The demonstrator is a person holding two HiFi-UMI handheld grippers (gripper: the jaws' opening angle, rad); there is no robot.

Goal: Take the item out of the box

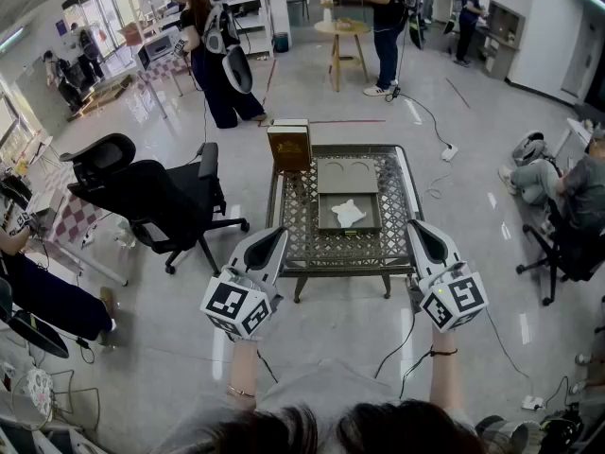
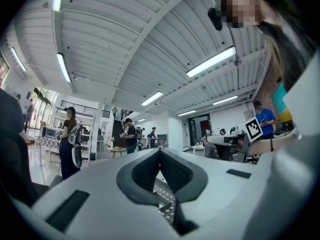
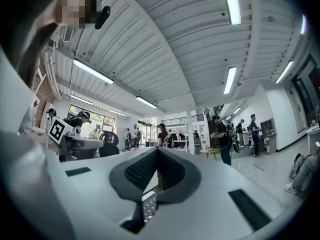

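At the centre of the head view, the crumpled white item (image 1: pixel 347 213) lies in the open box (image 1: pixel 371 221) on the lattice worktop (image 1: pixel 312 244). It sits up-frame and midway between the left hand-held gripper (image 1: pixel 276 237) and the right hand-held gripper (image 1: pixel 419 227), seemingly equally near to each. Both hand-held grippers have their jaws pressed together and hold nothing.

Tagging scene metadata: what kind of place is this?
Probably an open-plan lab or office hall: a wide glossy floor, an office chair, a person standing at a round table, and strip lights under a ribbed ceiling.
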